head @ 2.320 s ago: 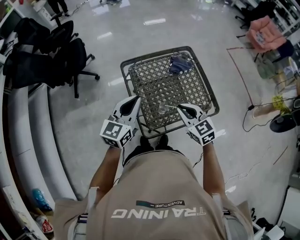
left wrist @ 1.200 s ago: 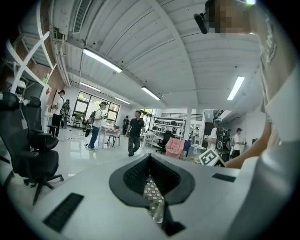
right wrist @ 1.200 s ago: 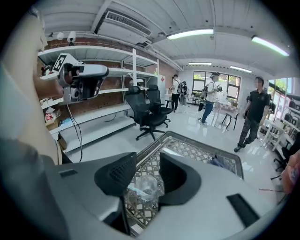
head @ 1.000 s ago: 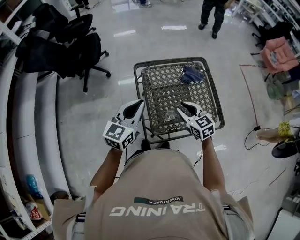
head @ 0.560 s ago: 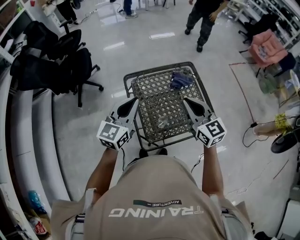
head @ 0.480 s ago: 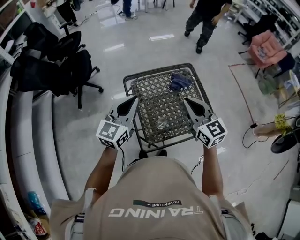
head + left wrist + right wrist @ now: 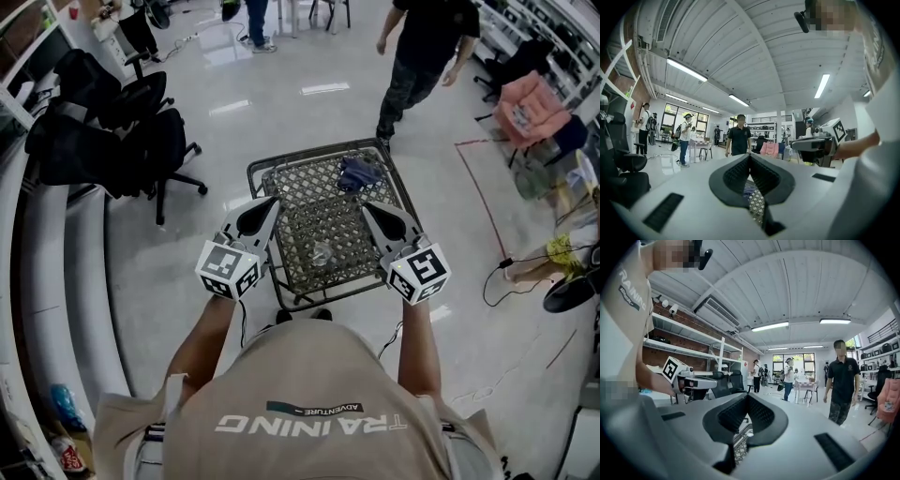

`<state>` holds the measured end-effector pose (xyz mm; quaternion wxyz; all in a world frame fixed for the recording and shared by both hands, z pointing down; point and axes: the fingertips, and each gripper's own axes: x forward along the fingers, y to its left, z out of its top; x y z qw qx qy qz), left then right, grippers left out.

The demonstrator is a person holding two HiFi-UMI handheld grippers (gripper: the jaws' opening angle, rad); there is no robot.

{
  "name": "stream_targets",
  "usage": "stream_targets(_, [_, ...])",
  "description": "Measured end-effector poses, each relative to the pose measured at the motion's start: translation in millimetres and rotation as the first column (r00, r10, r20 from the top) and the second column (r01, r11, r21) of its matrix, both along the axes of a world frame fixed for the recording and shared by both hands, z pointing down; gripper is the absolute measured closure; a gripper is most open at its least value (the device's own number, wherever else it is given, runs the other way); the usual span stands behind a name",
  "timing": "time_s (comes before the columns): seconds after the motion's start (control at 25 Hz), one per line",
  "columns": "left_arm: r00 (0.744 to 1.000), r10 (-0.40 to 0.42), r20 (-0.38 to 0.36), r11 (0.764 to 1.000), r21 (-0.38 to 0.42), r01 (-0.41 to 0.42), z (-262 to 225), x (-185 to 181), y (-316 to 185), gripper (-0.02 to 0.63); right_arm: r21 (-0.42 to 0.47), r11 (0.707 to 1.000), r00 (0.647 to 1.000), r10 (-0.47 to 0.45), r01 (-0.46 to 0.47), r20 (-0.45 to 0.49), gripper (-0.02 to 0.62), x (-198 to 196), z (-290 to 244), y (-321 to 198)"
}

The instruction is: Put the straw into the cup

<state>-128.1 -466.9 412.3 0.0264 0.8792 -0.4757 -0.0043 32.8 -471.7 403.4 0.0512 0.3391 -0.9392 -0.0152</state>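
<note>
A small clear cup (image 7: 322, 253) stands on the woven metal-frame table (image 7: 375, 178), near its front edge. The straw is too small to make out in the head view. My left gripper (image 7: 274, 200) hangs level over the table's left edge, jaws shut with nothing between them (image 7: 750, 157). Over the right edge my right gripper (image 7: 365, 207) is level too, shut and empty (image 7: 746, 397). The cup lies between and below both, apart from them. Each gripper view shows the other gripper: the right gripper (image 7: 815, 144) and the left gripper (image 7: 689, 380).
A blue cloth (image 7: 357, 172) lies at the table's far right corner. A person in dark clothes (image 7: 427, 47) walks just beyond the table. Black office chairs (image 7: 122, 131) stand at the left. Cables (image 7: 511, 262) lie on the floor at the right.
Both grippers have lifted up and apart from the cup, the right one more. The person in dark clothes has walked closer to the table's far side.
</note>
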Motion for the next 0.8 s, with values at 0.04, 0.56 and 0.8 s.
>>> stream_targets(0.04, [1.000, 0.001, 0.000, 1.000, -0.004, -0.001, 2, 0, 2, 0.589, -0.004, 1.000, 1.000, 0.000, 0.000, 0.002, 0.578, 0, 1, 1])
stream_targets(0.56, [1.000, -0.014, -0.011, 1.000, 0.003, 0.014, -3, -8, 7, 0.589, -0.024, 1.000, 1.000, -0.004, 0.003, -0.024, 0.578, -4, 12, 3])
stream_targets(0.8, [1.000, -0.015, -0.007, 1.000, -0.008, 0.015, 5, -8, 6, 0.589, -0.042, 0.999, 1.000, 0.003, -0.004, -0.027, 0.578, 0, 25, 4])
